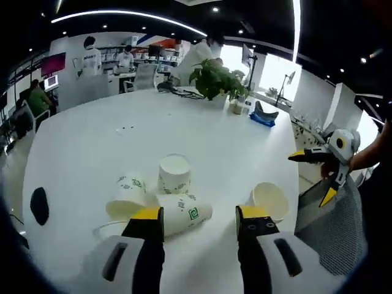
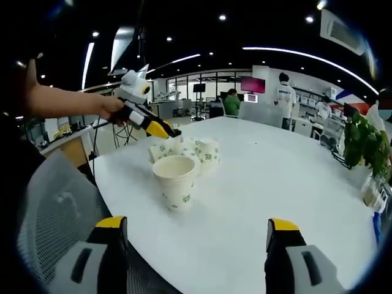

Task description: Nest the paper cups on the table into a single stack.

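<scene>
White table (image 1: 92, 141) is taking up most of both views, office behind it. Left gripper (image 1: 199, 215) is sitting with jaws wide apart, holding nothing; in the left gripper view its left jaw tip is overlapping a tipped cup (image 1: 184, 211) lying on its side, mouth pointing toward 9 o'clock, contact not resolvable. Another tipped cup (image 1: 127, 195) is lying just beside it at 10 o'clock from the jaws, and an upright cup (image 1: 174, 173) is standing right behind those two at 12 o'clock. A lone cup (image 1: 269, 199) is sitting near the table edge at 1 o'clock, just past the right jaw tip. All cups are white paper with green printed logos. Right gripper (image 2: 199, 236) is also gaping wide, empty, hovering over the table edge; in the right gripper view the lone cup (image 2: 175, 182) is standing upright at 12 o'clock, apart from the jaws, with the cluster of three behind it at 12 o'clock and the left gripper (image 2: 166, 130) above that cluster, held by a hand (image 2: 110, 107). A potted plant (image 1: 214, 79) is standing at the far side of the table, a grey mesh chair (image 2: 55, 208) at 9 o'clock in the right gripper view.
</scene>
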`<state>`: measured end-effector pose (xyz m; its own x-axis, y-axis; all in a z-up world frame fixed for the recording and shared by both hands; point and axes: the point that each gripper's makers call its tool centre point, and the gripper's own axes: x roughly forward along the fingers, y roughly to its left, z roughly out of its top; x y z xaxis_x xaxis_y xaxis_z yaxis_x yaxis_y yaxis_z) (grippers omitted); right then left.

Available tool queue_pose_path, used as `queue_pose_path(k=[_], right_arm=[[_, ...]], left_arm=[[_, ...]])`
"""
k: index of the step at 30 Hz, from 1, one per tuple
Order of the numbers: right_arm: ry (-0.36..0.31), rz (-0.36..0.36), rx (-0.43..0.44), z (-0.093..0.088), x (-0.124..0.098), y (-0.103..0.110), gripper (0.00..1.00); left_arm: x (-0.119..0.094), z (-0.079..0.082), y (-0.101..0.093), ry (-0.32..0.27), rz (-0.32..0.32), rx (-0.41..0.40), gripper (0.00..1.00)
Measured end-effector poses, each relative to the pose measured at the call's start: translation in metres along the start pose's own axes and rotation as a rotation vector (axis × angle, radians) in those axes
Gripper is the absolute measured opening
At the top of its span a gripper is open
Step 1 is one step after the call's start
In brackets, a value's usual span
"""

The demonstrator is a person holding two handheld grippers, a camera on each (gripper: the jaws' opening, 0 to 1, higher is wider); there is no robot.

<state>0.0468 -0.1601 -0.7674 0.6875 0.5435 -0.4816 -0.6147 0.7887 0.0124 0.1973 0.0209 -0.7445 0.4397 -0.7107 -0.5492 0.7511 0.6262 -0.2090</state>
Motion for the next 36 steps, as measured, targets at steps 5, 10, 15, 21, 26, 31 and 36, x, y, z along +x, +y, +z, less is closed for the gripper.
queue_pose_path(k=[5, 10, 15, 21, 26, 31, 36], right_arm=[[0.008, 0.002, -0.004, -0.001, 0.000, 0.000, 0.95], [0.022, -0.002, -0.010, -0.004, 0.000, 0.000, 0.94], [0.029, -0.002, -0.009, -0.005, 0.000, 0.000, 0.94], [0.033, -0.004, -0.008, -0.006, 0.000, -0.001, 0.94], [0.035, -0.006, -0.004, -0.007, 0.001, -0.002, 0.93], [0.041, -0.003, -0.003, -0.007, 0.001, -0.001, 0.93], [0.046, -0.002, 0.001, -0.008, 0.001, 0.000, 0.92]], left_arm=[[0.005, -0.007, 0.016, 0.008, 0.003, -0.044, 0.38], [0.010, -0.009, 0.022, -0.006, -0.004, -0.076, 0.33], [0.016, -0.014, 0.029, 0.002, -0.002, -0.086, 0.30], [0.023, -0.012, 0.032, -0.015, -0.035, -0.122, 0.29], [0.030, -0.014, 0.028, 0.000, -0.084, -0.156, 0.27], [0.034, -0.018, 0.026, 0.010, -0.111, -0.194, 0.23], [0.035, -0.025, 0.022, 0.026, -0.147, -0.246, 0.08]])
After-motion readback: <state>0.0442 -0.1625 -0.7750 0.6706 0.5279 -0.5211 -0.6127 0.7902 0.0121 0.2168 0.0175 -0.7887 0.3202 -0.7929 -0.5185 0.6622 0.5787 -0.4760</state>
